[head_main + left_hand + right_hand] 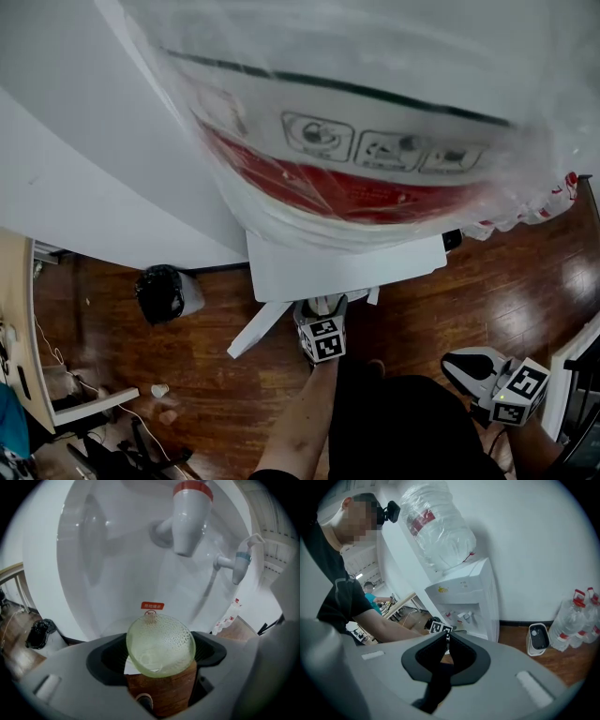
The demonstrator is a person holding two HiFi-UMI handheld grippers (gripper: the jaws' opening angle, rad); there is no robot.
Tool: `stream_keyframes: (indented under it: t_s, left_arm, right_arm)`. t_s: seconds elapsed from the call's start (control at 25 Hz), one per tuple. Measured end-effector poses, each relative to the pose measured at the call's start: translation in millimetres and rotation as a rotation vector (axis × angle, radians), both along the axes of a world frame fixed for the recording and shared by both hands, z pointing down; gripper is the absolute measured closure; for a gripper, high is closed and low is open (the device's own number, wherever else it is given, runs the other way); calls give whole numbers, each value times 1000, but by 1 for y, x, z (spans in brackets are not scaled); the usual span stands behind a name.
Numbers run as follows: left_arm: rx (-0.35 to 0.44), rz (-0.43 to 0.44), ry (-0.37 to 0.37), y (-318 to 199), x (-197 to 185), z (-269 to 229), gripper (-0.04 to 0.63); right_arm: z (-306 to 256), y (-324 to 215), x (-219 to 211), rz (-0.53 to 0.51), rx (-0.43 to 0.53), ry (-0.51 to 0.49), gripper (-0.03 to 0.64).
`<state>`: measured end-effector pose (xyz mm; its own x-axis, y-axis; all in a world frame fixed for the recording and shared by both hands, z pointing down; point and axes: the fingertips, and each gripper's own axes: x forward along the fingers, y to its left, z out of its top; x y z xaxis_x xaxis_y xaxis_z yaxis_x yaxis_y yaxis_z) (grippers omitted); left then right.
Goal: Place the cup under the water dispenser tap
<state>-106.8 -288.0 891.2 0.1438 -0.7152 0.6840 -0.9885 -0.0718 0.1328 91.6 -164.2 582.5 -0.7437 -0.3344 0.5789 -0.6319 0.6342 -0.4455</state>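
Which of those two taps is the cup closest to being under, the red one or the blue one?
The red-capped tap, which hangs nearly above the cup. The blue-handled tap sits further off to the right.

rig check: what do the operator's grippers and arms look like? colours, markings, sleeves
Left gripper and right gripper: pale grey moulded shells with black tongs set in a dark recess. Each carries a white cube printed with black square markers: left cube, right cube. No cables show. The person wears a black short-sleeved top; the forearms are uncovered.
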Motion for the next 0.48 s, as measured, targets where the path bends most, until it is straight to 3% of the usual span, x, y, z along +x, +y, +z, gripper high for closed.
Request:
stream_keyframes:
  t_s: [0.24, 0.36, 0.48]
  left_arm:
    - [-15, 5, 38, 13, 2, 2, 3]
    - [-6, 68, 14, 29, 10, -8, 3]
    - [-29, 76, 27, 64, 9, -32, 3]
  right_arm:
    - [-9, 8, -11, -44, 19, -1, 594]
    - [-14, 6, -5, -11, 27, -31, 594]
    - [-29, 7, -1, 14, 33, -61, 594]
